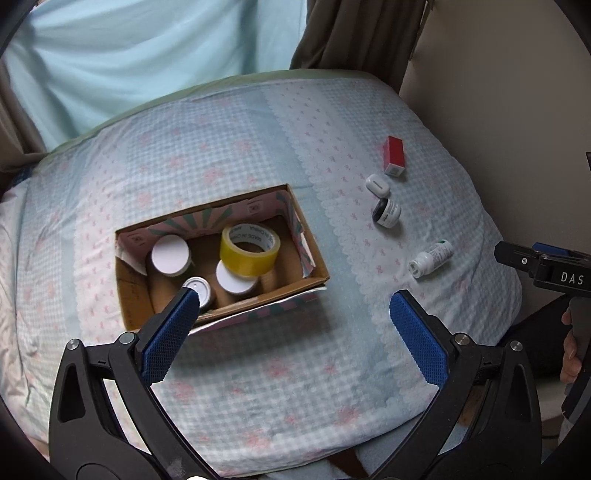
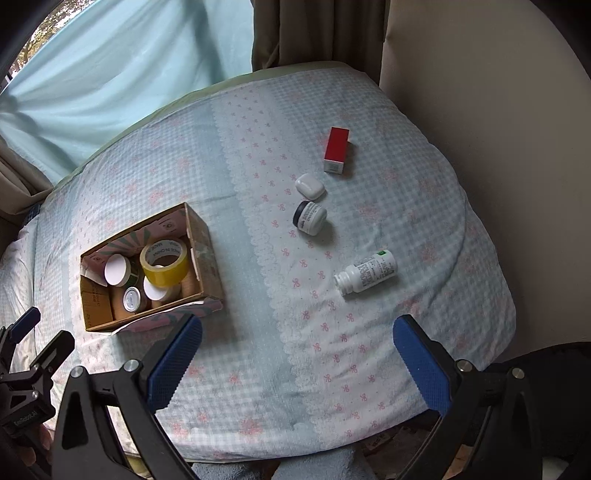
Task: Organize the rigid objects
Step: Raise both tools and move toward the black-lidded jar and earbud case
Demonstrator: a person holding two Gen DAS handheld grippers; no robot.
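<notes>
An open cardboard box [image 1: 314,254] [image 2: 203,243] sits on the bed and holds a yellow tape roll [image 1: 248,251] [image 2: 164,264] and three capped jars. To its right lie a red carton [image 1: 394,155] [image 2: 336,147], a white earbud case [image 1: 377,184] [image 2: 309,186], a small black-lidded jar [image 1: 387,213] [image 2: 309,218] and a white pill bottle [image 1: 431,257] [image 2: 365,272] on its side. My left gripper [image 1: 295,306] is open and empty just in front of the box. My right gripper [image 2: 297,332] is open and empty, near side of the pill bottle.
The bed [image 1: 277,369] [image 2: 295,369] has a blue checked cover with pink bows. A pale blue curtain [image 1: 129,55] and a brown drape [image 1: 362,33] hang behind it. A beige wall [image 2: 498,147] stands at the right. The right gripper's body [image 1: 546,273] shows at the left view's right edge.
</notes>
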